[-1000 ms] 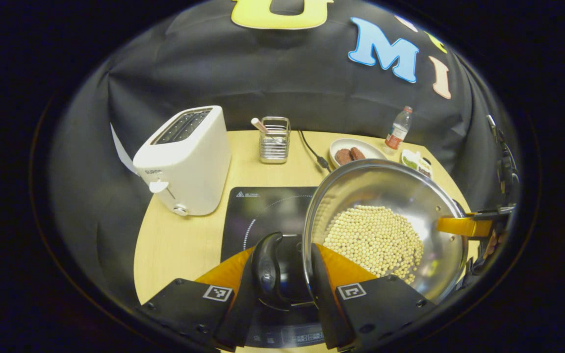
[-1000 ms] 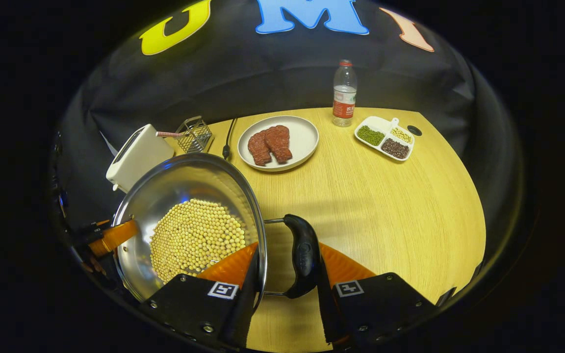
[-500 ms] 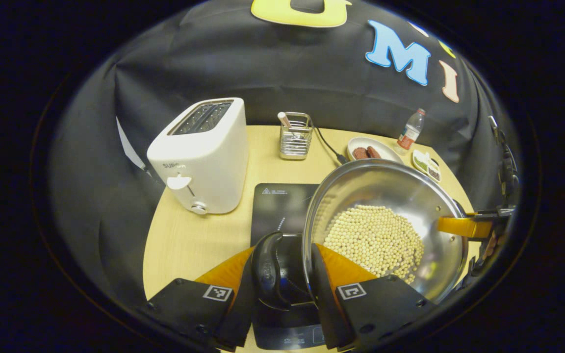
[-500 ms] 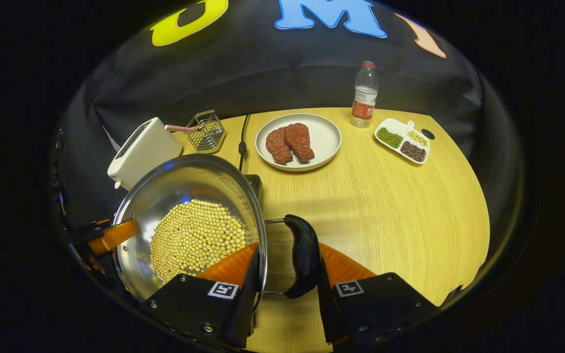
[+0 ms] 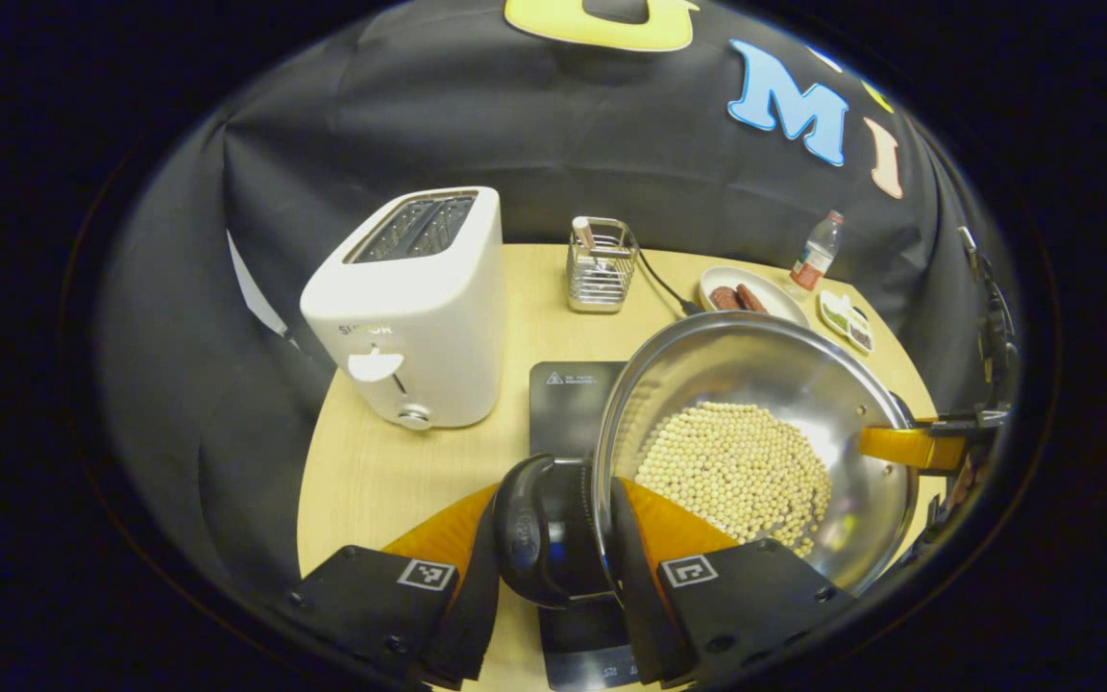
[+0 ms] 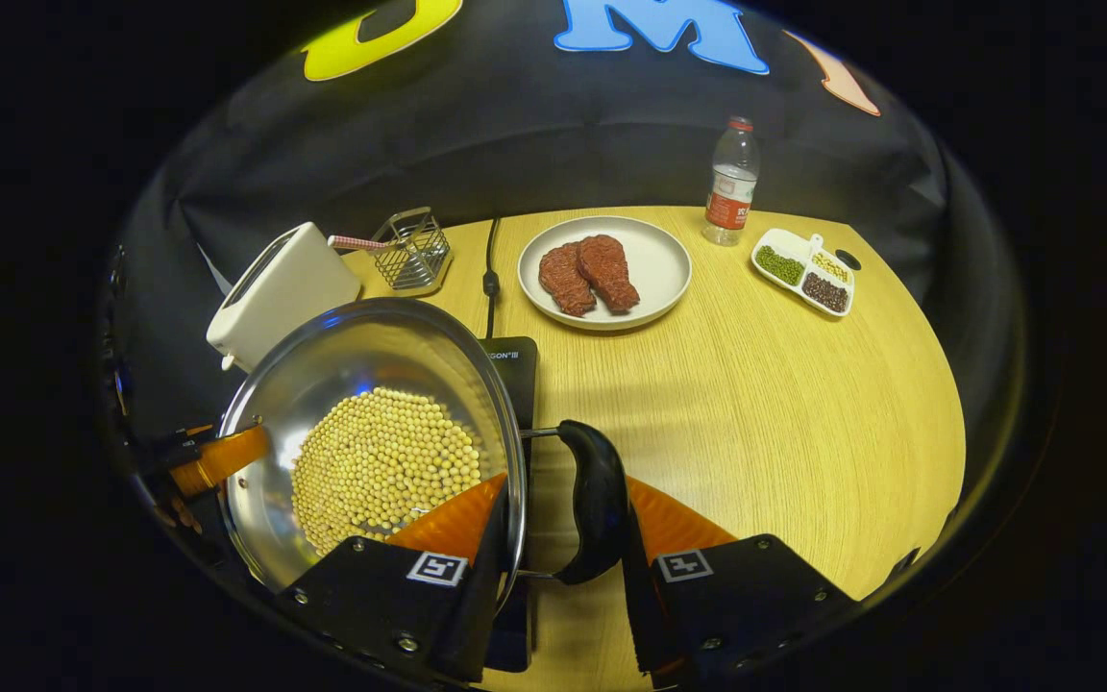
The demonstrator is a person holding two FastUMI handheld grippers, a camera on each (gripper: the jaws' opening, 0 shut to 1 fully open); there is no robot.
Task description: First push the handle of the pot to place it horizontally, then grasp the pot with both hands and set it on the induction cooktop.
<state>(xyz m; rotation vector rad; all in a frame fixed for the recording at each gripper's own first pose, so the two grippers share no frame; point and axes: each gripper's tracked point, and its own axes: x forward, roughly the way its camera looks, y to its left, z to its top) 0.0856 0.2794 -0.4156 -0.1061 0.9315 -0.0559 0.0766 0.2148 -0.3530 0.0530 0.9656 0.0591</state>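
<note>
A steel pot [image 5: 755, 375] half full of pale beans [image 5: 731, 471] hangs above the table, its rim over the black induction cooktop [image 5: 568, 404]. My left gripper [image 5: 549, 538] is shut on the pot's black left handle [image 5: 527, 543], with one finger inside the wall. In the right gripper view the same pot [image 6: 361, 351] sits low on the left. My right gripper [image 6: 563, 519] is shut on the right handle [image 6: 597, 495]. A corner of the cooktop [image 6: 513, 370] peeks out past the rim. Each view catches the opposite gripper's finger at the pot's far rim.
A white toaster [image 5: 414, 308] stands left of the cooktop, and a wire holder [image 5: 600, 279] sits behind it. A plate of meat [image 6: 654, 279], a bottle [image 6: 731, 183] and a divided dish [image 6: 803, 269] stand at the back right. A cable [image 6: 490, 259] runs to the cooktop.
Both grippers have carried the pot leftward across the table. The toaster has grown nearer in the left gripper view. The cooktop's corner has come out from behind the pot in the right gripper view.
</note>
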